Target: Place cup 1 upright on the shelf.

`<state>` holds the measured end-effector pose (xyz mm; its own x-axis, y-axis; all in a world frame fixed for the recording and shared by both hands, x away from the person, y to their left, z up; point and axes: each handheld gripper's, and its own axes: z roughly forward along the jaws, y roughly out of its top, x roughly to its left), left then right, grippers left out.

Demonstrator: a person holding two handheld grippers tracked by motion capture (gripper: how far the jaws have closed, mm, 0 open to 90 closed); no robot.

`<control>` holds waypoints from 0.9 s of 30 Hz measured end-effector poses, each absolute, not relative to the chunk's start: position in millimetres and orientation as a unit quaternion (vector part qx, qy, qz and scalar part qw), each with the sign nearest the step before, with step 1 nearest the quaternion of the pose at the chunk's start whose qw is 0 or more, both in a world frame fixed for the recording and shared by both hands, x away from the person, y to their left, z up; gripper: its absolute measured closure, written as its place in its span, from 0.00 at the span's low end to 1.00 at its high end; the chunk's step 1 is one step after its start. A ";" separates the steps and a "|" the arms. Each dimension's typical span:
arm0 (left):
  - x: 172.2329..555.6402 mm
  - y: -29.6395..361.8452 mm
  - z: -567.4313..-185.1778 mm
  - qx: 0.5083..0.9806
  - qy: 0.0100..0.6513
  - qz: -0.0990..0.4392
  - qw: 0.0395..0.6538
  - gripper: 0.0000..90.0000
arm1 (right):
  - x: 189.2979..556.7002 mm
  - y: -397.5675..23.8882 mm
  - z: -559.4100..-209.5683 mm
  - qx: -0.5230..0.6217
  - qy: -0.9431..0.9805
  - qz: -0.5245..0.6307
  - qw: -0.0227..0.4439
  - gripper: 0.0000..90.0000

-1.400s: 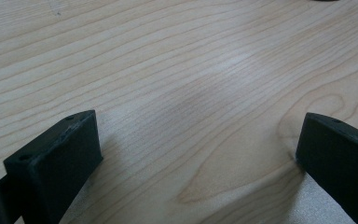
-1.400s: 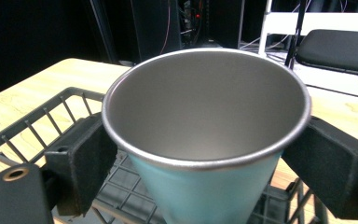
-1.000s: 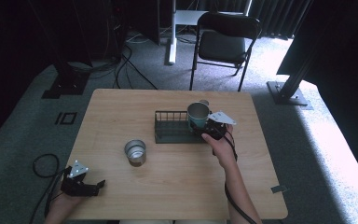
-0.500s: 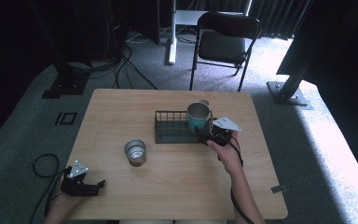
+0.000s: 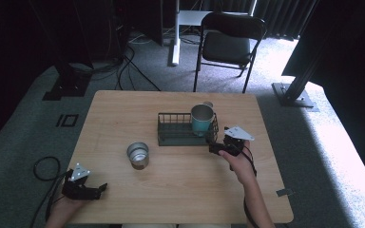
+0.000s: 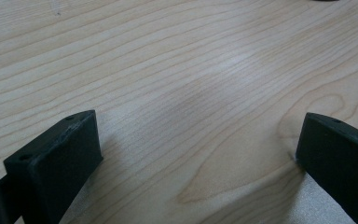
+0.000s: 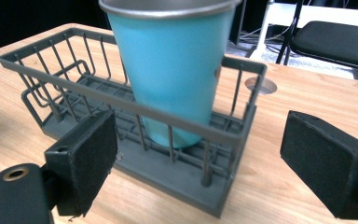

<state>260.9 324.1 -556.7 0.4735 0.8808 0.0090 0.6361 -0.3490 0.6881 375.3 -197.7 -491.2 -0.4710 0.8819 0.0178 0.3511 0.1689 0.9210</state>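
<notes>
wooden table [image 5: 180, 190]: wire rack [image 5: 176, 135] centre, metal cup [image 5: 138, 154] near it.

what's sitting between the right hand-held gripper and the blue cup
The wire rack's near wall: in the right gripper view its bars cross in front of the blue cup, with the open right hand-held gripper just outside.

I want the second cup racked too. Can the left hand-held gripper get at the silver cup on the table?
Probably yes: the left hand-held gripper is open, and bare table lies between it and the silver cup.
</notes>
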 end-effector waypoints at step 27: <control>260.9 324.1 -556.7 0.798 0.475 0.194 0.316 0.00 | 342.8 -240.6 -526.7 0.455 0.723 0.443 0.273 0.12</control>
<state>260.9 324.1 -556.7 0.4736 0.8807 0.0091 0.6363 -0.3493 0.6878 342.8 -240.6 -526.7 -0.4381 0.8989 0.0081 0.4163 0.1949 0.8881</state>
